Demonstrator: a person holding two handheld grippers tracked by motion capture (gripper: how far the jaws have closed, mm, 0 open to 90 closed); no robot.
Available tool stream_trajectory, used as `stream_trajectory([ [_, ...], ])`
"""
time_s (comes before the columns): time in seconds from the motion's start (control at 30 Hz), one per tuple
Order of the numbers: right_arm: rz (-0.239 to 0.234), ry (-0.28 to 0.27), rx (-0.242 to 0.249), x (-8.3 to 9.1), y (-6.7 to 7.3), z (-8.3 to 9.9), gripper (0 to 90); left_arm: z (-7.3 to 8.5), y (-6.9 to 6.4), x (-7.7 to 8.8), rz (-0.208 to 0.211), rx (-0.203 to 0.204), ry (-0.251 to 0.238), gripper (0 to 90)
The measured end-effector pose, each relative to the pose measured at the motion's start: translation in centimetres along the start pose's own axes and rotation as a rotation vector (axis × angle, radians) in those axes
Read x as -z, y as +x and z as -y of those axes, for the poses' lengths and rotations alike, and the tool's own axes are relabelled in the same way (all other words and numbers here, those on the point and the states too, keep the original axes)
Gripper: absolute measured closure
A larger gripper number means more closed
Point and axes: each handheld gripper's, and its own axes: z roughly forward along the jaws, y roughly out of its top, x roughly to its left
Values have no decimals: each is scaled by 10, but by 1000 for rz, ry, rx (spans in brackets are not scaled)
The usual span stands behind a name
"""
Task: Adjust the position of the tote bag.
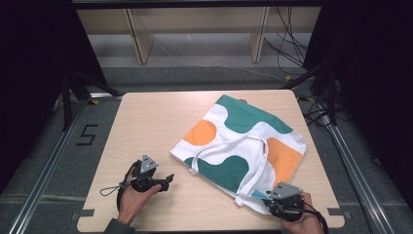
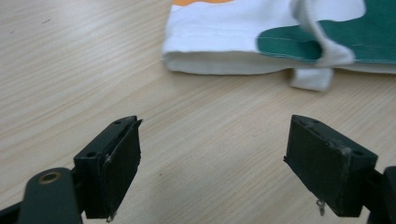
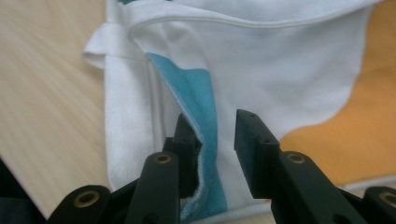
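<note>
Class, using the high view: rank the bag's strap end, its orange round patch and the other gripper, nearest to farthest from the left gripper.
1. Strap end, just right of the left gripper.
2. Orange round patch, farther up on the bag.
3. Right gripper, by the table's near right edge.

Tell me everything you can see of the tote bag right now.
The white cloth tote bag with green and orange wavy patches lies flat and turned at an angle on the right half of the light wooden table. Its white strap handles rest loosely on top, one end hanging past the left edge. Its near corner has a raised fold showing a light blue patch, which sits between the jaws of the right tongs, not yet clamped. The left tongs are wide open short of the bag's edge, touching nothing.
</note>
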Motion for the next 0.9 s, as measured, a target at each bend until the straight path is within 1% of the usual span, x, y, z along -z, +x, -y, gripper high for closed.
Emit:
stream_trajectory([
  [0.03, 10, 2, -5, 2, -4, 3, 695, 0, -1, 0, -7, 11, 2, 174],
  [0.07, 29, 4, -16, 3, -9, 6, 686, -1, 0, -1, -2, 6, -5, 175],
  [0.1, 41, 6, -30, 5, -12, 8, 679, -1, 0, -1, -3, 3, 0, 176],
  [0.13, 48, 8, -36, 5, -15, 10, 666, -1, 0, -2, -13, 4, -3, 176],
  [0.17, 63, 9, -43, 6, -18, 12, 648, -2, 0, -3, -12, -3, 2, 178],
  [0.2, 82, 8, -50, 6, -21, 14, 632, -1, -2, -5, -12, 31, -21, 181],
  [0.23, 91, 16, -44, 6, -23, 15, 617, -2, -2, -6, -23, 34, -20, 184],
  [0.27, 99, 11, -53, 5, -25, 16, 604, -3, 0, -7, -29, 15, -20, 186],
  [0.3, 101, 14, -57, 5, -25, 17, 590, -6, 1, -7, -38, -6, -3, 190],
  [0.33, 101, 25, -63, 5, -24, 17, 582, -6, 1, -9, -32, -6, -9, 195],
  [0.37, 107, 27, -52, 5, -23, 16, 582, -9, 2, -15, -33, -1, -25, 211],
  [0.43, 107, 30, -44, 3, -22, 16, 582, -10, 2, -17, -35, -5, -26, 229],
  [0.47, 107, 30, -44, 3, -22, 16, 582, -11, 3, -19, -37, -9, -11, 229],
  [0.5, 101, 40, -43, 2, -21, 16, 582, -14, 3, -23, -41, -23, -9, 230],
  [0.53, 100, 40, -45, 2, -23, 16, 583, -15, 3, -25, -43, -27, -5, 231],
  [0.57, 95, 28, -63, 2, -24, 16, 581, -16, 2, -30, -47, -29, -10, 244],
  [0.6, 95, 28, -63, 2, -24, 16, 581, -18, 1, -33, -45, -45, 3, 244],
  [0.63, 93, 26, -69, 2, -24, 16, 581, -20, -1, -36, -44, -60, 4, 253],
  [0.7, 92, 27, -65, 2, -24, 16, 581, -23, -5, -41, -47, -80, 13, 254],
  [0.73, 91, 33, -58, 1, -24, 16, 579, -23, -7, -44, -44, -70, 10, 257],
  [0.77, 90, 30, -65, 2, -24, 16, 573, -24, -7, -45, -48, -85, 19, 261],
  [0.8, 90, 30, -65, 2, -24, 16, 573, -24, -9, -48, -52, -74, 17, 261],
  [0.83, 91, 27, -68, 2, -24, 16, 573, -25, -10, -49, -49, -82, 16, 262],
  [0.87, 91, 27, -65, 2, -24, 16, 572, -27, -10, -50, -56, -103, 13, 264],
  [0.9, 89, 30, -65, 2, -25, 16, 570, -28, -11, -52, -55, -96, 9, 264],
])
